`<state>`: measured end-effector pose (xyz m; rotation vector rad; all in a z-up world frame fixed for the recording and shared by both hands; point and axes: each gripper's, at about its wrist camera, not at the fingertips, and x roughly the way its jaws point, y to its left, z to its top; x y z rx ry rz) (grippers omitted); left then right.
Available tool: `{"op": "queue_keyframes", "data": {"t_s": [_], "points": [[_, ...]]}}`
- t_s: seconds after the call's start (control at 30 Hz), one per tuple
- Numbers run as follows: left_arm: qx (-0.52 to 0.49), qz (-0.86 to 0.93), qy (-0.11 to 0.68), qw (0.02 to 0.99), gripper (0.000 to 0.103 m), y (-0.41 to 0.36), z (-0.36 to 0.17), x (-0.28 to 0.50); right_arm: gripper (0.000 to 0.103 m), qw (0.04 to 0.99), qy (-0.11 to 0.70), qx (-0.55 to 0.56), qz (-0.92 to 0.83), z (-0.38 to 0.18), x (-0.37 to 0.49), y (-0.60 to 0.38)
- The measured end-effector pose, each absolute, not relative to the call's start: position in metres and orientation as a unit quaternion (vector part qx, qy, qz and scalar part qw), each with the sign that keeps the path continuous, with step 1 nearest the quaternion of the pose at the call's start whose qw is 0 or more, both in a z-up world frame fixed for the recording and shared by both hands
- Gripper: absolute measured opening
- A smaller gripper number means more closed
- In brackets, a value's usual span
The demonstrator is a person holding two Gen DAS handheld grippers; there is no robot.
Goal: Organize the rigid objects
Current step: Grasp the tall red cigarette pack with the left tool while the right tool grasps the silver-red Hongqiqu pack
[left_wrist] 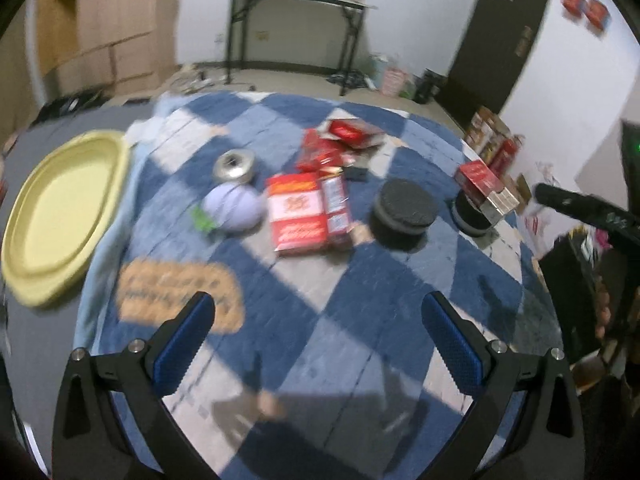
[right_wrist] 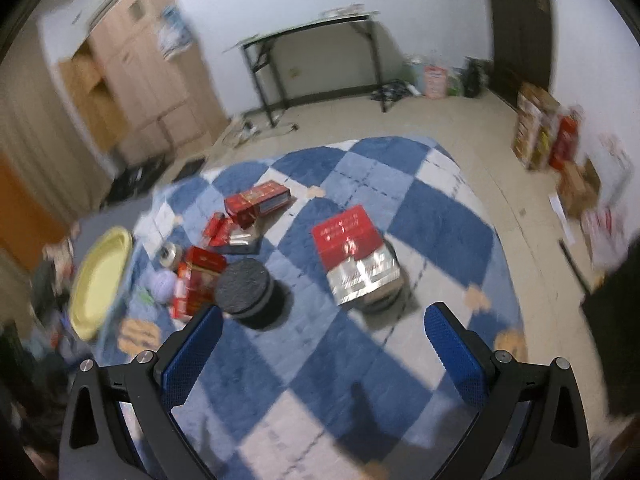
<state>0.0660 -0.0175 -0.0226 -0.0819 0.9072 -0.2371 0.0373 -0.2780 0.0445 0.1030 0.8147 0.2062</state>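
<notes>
On a blue and white checked cloth [left_wrist: 328, 280] lie several red boxes. The largest flat red box [left_wrist: 298, 214] is in the middle, with smaller red packs [left_wrist: 320, 154] behind it. A black round sponge-like puck [left_wrist: 402, 210] [right_wrist: 250, 286] stands to its right. Another red and silver box [left_wrist: 486, 188] [right_wrist: 356, 254] rests on a second dark puck. A silver round tin [left_wrist: 234, 165] and a lilac ball [left_wrist: 234, 208] sit to the left. My left gripper [left_wrist: 318, 332] is open above the cloth's near part. My right gripper [right_wrist: 324, 344] is open too, empty, near the black puck.
A yellow oval tray [left_wrist: 60, 216] [right_wrist: 100, 280] lies at the cloth's left edge. An orange patch [left_wrist: 180, 296] marks the cloth near my left gripper. Behind are a black-framed table [left_wrist: 296, 32], wooden cabinets [right_wrist: 140, 76], and boxes along the right wall [right_wrist: 536, 132].
</notes>
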Motion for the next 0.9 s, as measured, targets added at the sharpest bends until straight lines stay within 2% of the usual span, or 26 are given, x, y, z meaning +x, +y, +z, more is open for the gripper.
{"op": "queue_keyframes", "data": {"t_s": [0.07,0.23,0.3,0.47,0.5,0.57,0.63,0.73,0.8,0.9], "points": [[-0.025,-0.125,0.441,0.888,0.097,-0.032,-0.031,0.085,0.103,0.911,0.397,0.003,0.113,0.033,0.053,-0.271],[-0.030,-0.137,0.474,0.870,0.062,-0.045,-0.062,0.131,0.103,0.905,0.409,-0.059,0.104,0.002,0.088,-0.266],[-0.032,-0.136,0.479,0.867,0.055,-0.045,-0.073,0.143,0.103,0.906,0.406,-0.059,0.106,-0.006,0.099,-0.269],[-0.040,-0.142,0.482,0.864,0.054,-0.045,-0.090,0.159,0.098,0.908,0.402,-0.034,0.117,-0.018,0.116,-0.279],[-0.042,-0.142,0.478,0.866,0.051,-0.045,-0.090,0.161,0.092,0.906,0.404,-0.027,0.123,-0.020,0.119,-0.280],[-0.051,-0.143,0.469,0.870,0.040,-0.044,-0.088,0.162,0.087,0.904,0.406,-0.020,0.133,-0.022,0.121,-0.282],[-0.066,-0.148,0.467,0.869,0.026,-0.043,-0.088,0.166,0.074,0.899,0.414,-0.023,0.141,-0.027,0.124,-0.283],[-0.082,-0.143,0.459,0.873,0.024,-0.041,-0.086,0.168,0.067,0.896,0.417,-0.031,0.146,-0.027,0.124,-0.283],[-0.084,-0.139,0.451,0.878,0.024,-0.039,-0.080,0.166,0.059,0.899,0.413,-0.029,0.144,-0.024,0.123,-0.285],[-0.078,-0.139,0.439,0.884,0.024,-0.034,-0.066,0.159,0.059,0.911,0.387,-0.025,0.143,-0.009,0.111,-0.289]]}}
